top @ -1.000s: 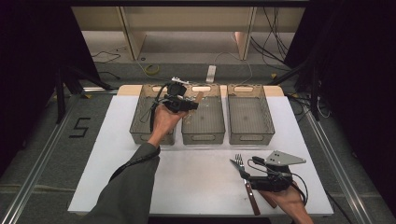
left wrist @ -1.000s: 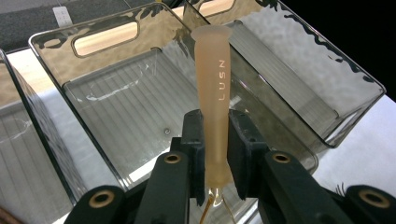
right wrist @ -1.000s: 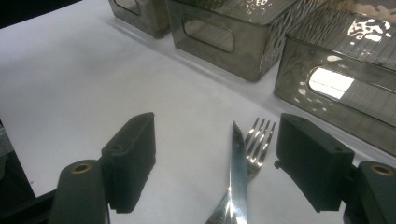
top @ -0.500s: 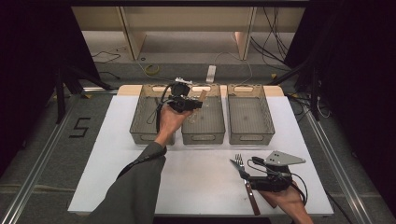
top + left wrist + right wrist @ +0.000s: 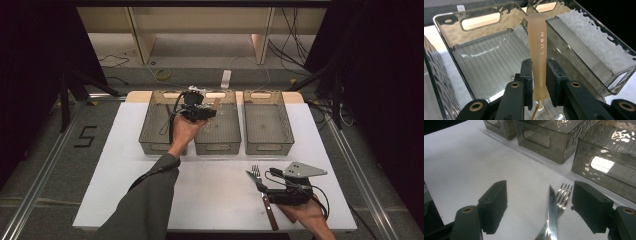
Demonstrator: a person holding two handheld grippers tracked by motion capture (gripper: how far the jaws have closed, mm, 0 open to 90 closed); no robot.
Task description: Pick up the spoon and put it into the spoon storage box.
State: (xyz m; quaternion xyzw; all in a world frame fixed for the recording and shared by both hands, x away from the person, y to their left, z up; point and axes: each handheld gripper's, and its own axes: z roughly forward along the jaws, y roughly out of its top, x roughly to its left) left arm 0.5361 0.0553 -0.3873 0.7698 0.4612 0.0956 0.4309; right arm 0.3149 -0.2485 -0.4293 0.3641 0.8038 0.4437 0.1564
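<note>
My left gripper hangs over the row of smoky clear bins, near the wall between the left bin and the middle bin. It is shut on a utensil's tan handle, which is lettered LUSN and points away over a bin's ribbed floor; the utensil's working end is hidden below the jaws. My right gripper stands open low over the white table, its jaws either side of a knife lying across a fork. From above, that fork and knife lie just left of the right gripper.
A third bin stands at the right of the row. The white tabletop is open on the left and in the middle. Cables, shelving legs and a floor mark lie beyond the table's edges.
My left gripper, still holding the tan-handled utensil, has shifted slightly right over the bins. The right gripper, fork and knife have stayed put.
</note>
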